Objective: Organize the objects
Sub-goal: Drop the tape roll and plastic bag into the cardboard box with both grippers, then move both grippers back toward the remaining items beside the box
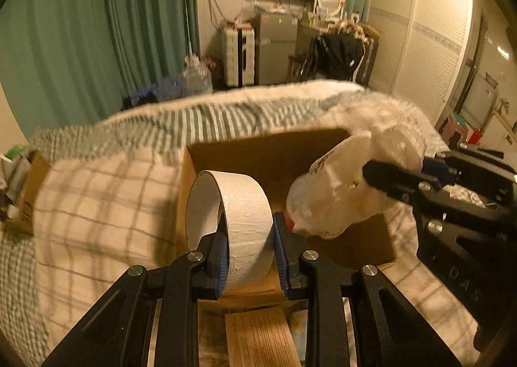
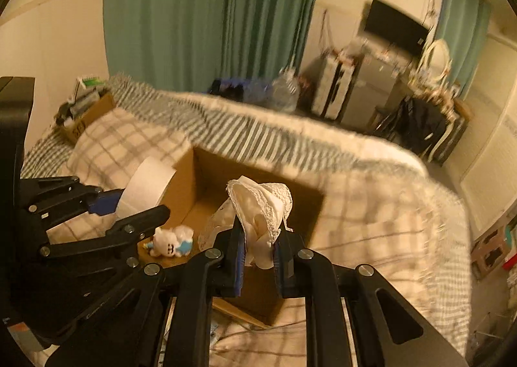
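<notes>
Left wrist — matte tape ring (image 1: 239,224), lacy bundle (image 2: 261,215).

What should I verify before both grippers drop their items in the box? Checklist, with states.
1. Left gripper clamped on tape roll: ok.
2. Right gripper clamped on lace cloth: ok.
3. Cardboard box open: ok.
4. Both loads over the opening: ok, roughly; tape sits near the box's edge.
5. Landing spot free: not ok; small plush toy lies inside.
6. Grippers clear of each other: cannot tell, they look close.
</notes>
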`<state>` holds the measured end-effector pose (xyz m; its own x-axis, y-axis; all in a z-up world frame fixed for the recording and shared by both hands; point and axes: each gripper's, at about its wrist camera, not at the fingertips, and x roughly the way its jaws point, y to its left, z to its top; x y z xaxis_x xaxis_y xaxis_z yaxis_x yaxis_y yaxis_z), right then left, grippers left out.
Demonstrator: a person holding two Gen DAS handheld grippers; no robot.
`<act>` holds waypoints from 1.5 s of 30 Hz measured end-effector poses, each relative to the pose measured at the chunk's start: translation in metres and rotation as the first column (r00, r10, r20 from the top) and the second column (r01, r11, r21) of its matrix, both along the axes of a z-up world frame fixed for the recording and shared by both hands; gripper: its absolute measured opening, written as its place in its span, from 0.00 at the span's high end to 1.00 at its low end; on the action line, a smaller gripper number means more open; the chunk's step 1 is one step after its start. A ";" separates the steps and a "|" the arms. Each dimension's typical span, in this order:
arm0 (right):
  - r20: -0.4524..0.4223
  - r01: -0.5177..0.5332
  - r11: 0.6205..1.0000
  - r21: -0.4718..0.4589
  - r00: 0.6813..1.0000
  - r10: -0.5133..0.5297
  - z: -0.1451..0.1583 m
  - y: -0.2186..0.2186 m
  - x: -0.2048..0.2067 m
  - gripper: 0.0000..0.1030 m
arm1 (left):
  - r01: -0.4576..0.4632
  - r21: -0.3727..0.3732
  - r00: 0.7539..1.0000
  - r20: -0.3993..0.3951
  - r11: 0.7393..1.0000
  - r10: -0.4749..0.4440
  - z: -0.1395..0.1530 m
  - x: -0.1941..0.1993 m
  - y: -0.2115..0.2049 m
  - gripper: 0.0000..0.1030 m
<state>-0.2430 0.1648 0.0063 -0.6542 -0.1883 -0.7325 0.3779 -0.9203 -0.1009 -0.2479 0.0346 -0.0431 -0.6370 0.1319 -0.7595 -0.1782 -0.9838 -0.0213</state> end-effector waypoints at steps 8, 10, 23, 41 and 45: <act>0.087 -0.032 0.999 -0.023 0.996 0.034 -0.054 0.004 -0.018 0.87 | -0.008 0.022 0.999 0.039 1.000 0.007 -0.038 -0.027 -0.004 0.76; 0.095 -0.028 0.999 -0.044 0.995 0.032 -0.057 0.007 -0.020 0.86 | -0.010 0.029 0.999 0.035 1.000 0.009 -0.040 -0.030 -0.006 0.76; -0.023 0.053 0.999 0.007 0.998 -0.053 -0.004 0.028 0.021 0.39 | -0.027 -0.074 1.000 -0.007 0.997 0.026 -0.004 0.010 -0.014 0.21; -0.167 -0.046 0.997 0.062 0.984 0.056 0.049 0.005 0.195 0.13 | -0.174 -0.077 0.966 -0.206 0.982 0.155 0.055 0.190 -0.067 0.00; -0.155 -0.040 0.994 0.099 0.986 0.055 0.021 -0.007 0.213 0.13 | -0.196 -0.045 0.965 -0.188 0.980 0.185 0.035 0.211 -0.078 0.00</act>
